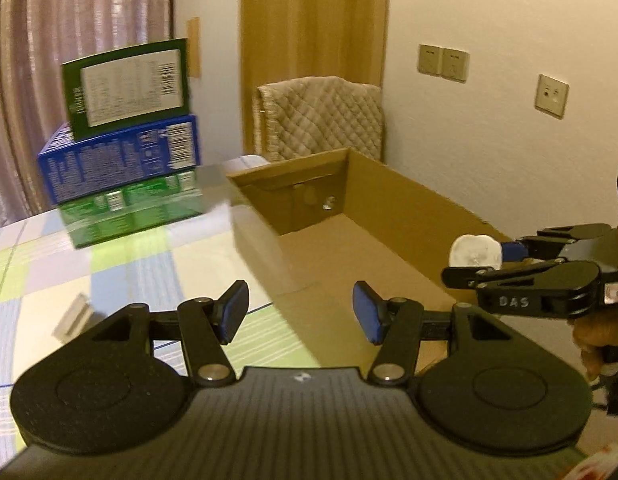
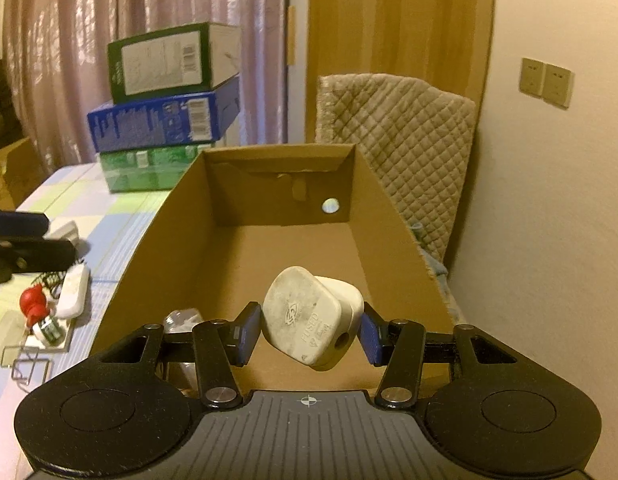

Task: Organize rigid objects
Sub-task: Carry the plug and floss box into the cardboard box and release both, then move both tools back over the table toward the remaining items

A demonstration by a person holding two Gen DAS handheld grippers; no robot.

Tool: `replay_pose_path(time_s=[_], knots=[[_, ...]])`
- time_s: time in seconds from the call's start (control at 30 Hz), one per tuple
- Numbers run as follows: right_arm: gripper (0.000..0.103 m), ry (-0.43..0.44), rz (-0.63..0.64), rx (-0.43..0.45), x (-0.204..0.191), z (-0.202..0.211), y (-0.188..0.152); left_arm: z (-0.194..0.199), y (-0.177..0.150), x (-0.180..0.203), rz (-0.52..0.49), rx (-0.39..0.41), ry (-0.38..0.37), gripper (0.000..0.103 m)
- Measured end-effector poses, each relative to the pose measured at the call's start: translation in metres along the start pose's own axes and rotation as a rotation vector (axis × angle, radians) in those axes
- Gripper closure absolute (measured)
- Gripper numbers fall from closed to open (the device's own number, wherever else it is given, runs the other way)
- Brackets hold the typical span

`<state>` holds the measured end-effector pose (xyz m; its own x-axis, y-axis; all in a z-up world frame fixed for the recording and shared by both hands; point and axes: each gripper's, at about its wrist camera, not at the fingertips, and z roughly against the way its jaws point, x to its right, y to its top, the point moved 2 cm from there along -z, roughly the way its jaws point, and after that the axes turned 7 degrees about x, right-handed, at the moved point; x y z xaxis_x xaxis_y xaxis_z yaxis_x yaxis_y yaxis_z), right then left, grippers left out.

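My right gripper (image 2: 309, 330) is shut on a white fused plug (image 2: 311, 320) and holds it over the near end of the open cardboard box (image 2: 157, 232). The left wrist view shows that gripper (image 1: 475, 262) from the side, with the plug (image 1: 475, 254) at the box's right wall (image 1: 409, 208). My left gripper (image 1: 299, 312) is open and empty above the box's near left corner. A clear object (image 2: 183, 318) lies in the box behind my right gripper's left finger.
Three stacked cartons (image 1: 121, 148) stand at the table's far left (image 2: 165, 108). Small items lie on the checked cloth left of the box: a white remote-like piece (image 2: 73, 290), a red-capped item (image 2: 33, 304), a wire clip (image 2: 25, 364). A quilted chair (image 2: 393, 136) stands behind the box.
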<state>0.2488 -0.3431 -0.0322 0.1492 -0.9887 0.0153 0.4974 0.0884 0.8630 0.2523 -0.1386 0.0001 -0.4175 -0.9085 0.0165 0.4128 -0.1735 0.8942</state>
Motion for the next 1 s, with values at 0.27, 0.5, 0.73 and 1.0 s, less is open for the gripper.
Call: replay_pose_path(time_s=[0.27, 0.5, 0.73, 1.0], knots=[[0.055, 0.010, 0.017, -0.035, -0.009, -0.011, -0.004, 0.012, -0.034, -0.033, 0.035, -0.036, 0.062, 0.050], [0.055, -0.019, 0.015, -0.023, -0.009, -0.010, -0.009, 0.015, -0.049, -0.045, 0.056, -0.050, 0.065, 0.050], [0.055, -0.030, -0.003, 0.014, -0.010, 0.003, 0.000, 0.027, -0.054, -0.063, 0.079, -0.049, 0.089, 0.050], [0.055, 0.016, 0.006, 0.114, -0.034, 0.037, 0.034, 0.054, -0.057, -0.088, 0.106, -0.039, 0.143, 0.048]])
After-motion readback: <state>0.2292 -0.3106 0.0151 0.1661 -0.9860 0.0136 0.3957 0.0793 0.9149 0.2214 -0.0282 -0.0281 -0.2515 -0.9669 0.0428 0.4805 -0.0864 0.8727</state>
